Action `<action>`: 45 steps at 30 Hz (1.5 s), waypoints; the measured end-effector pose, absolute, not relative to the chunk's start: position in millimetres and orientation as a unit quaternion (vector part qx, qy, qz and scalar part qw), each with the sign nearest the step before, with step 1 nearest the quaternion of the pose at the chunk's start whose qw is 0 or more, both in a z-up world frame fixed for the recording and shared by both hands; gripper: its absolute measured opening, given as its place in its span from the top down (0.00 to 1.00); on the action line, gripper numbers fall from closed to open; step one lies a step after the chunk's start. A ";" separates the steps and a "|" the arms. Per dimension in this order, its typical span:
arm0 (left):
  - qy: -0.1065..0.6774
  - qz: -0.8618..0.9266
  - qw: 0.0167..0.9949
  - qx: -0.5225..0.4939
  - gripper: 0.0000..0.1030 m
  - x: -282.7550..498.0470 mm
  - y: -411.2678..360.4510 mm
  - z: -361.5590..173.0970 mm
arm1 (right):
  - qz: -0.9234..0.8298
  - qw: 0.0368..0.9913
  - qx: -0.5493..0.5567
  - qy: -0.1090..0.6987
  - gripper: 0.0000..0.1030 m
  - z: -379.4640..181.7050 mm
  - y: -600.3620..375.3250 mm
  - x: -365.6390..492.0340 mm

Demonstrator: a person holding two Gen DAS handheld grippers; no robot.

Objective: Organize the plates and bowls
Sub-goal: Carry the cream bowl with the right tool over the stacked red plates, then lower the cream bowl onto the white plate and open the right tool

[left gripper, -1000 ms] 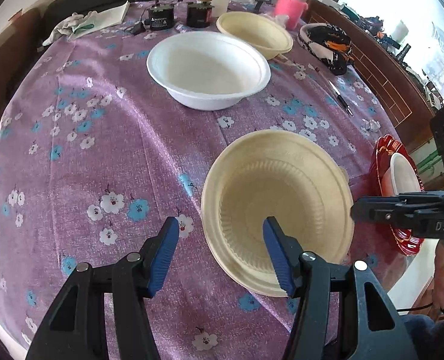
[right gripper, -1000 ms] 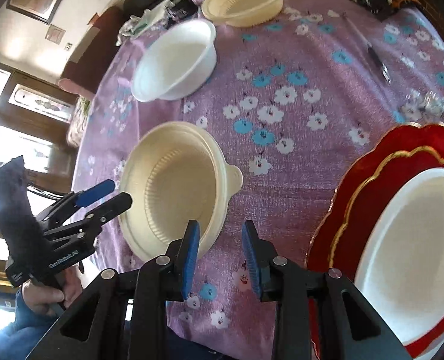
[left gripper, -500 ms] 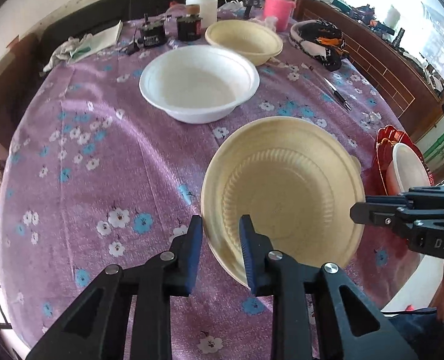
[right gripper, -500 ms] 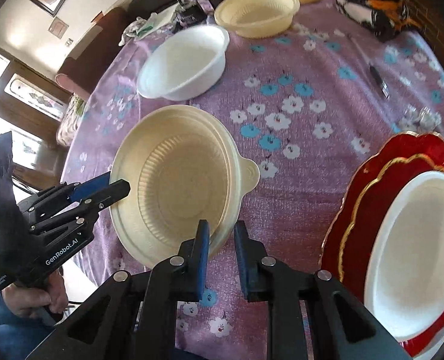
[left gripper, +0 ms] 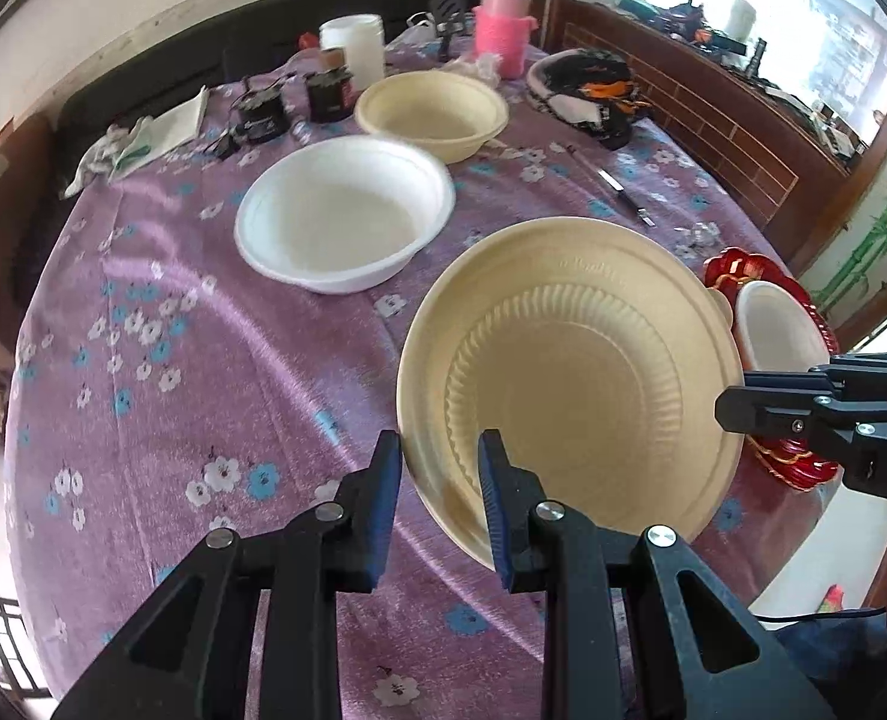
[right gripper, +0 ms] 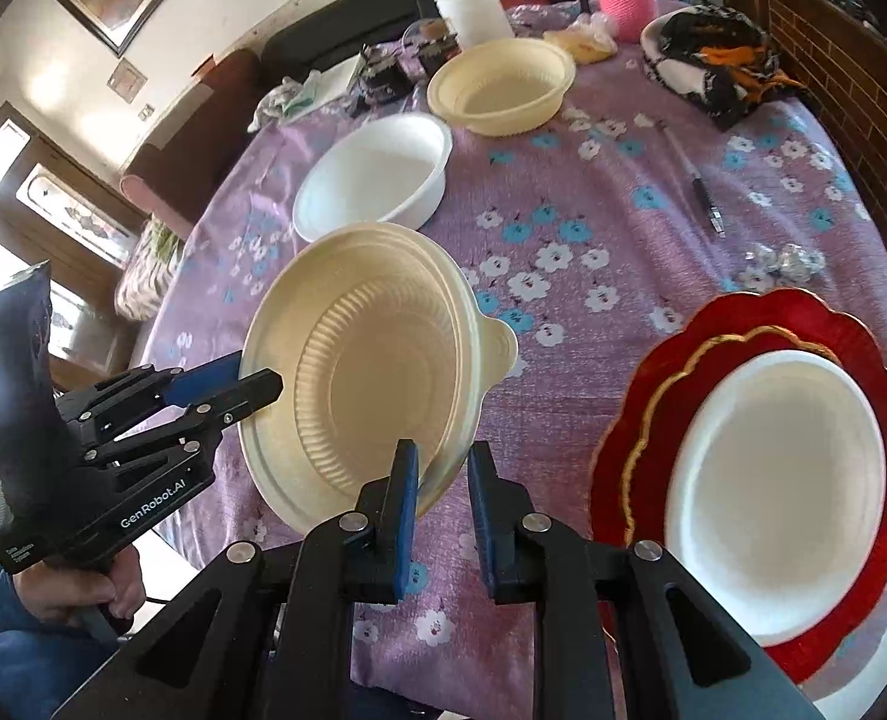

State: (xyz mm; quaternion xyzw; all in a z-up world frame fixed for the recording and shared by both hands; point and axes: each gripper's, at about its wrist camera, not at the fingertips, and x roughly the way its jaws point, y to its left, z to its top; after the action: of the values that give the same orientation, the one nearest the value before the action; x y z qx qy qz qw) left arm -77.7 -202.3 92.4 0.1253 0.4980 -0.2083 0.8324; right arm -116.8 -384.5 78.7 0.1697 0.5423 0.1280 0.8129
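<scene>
The left tool [left gripper: 437,468], marked "GenRobot.AI" in the right view, clamps the cream bowl [left gripper: 569,384] at its 7 o'clock rim; the right tool [right gripper: 440,480] pinches the opposite edge, its side reading "DA". The bowl is ribbed inside with a small tab handle, tilted and lifted above the purple flowered desk [left gripper: 203,372]. A white bowl [left gripper: 344,213] sits at 11 o'clock, a second cream bowl [left gripper: 431,111] at 12, a white plate [right gripper: 785,456] on red plates [right gripper: 761,324] at 3.
</scene>
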 end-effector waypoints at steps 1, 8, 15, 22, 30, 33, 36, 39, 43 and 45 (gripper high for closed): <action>0.495 -0.213 0.832 0.129 0.77 -78.2 -206.7 95.2 | 0.125 0.815 0.173 0.539 0.82 80.7 -388.2 -119.7; 0.474 -0.246 0.831 0.155 0.74 -84.9 -240.5 113.4 | 0.102 0.828 0.196 0.516 0.82 97.1 -417.7 -144.3; 0.459 -0.285 0.821 0.186 0.73 -94.7 -282.5 123.6 | 0.071 0.837 0.228 0.493 0.82 111.2 -451.3 -169.6; 0.451 -0.326 0.803 0.213 0.68 -104.6 -328.8 124.8 | 0.029 0.838 0.262 0.477 0.82 115.8 -488.9 -198.1; 0.459 -0.361 0.776 0.239 0.67 -114.2 -379.1 111.3 | -0.019 0.827 0.302 0.473 0.82 110.4 -529.5 -224.8; 0.466 -0.371 0.765 0.243 0.67 -117.6 -392.5 105.5 | -0.032 0.821 0.316 0.475 0.82 106.3 -541.4 -232.5; 0.471 -0.376 0.759 0.245 0.67 -119.2 -401.6 100.6 | -0.041 0.816 0.325 0.476 0.82 101.2 -551.1 -237.9; 0.478 -0.378 0.754 0.245 0.67 -118.8 -408.5 94.5 | -0.045 0.808 0.337 0.482 0.82 93.9 -558.0 -240.9; 0.482 -0.379 0.751 0.246 0.67 -120.4 -413.4 88.6 | -0.047 0.796 0.350 0.492 0.82 81.8 -564.7 -242.9; 0.483 -0.378 0.751 0.246 0.67 -120.4 -415.4 86.6 | -0.048 0.792 0.355 0.495 0.82 76.8 -567.3 -242.6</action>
State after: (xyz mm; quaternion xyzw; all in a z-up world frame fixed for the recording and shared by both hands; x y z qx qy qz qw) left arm -120.4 -415.4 86.6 0.2462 0.4827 -0.3782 0.7505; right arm -242.6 -567.3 76.8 0.3551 0.4947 -0.0479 0.7918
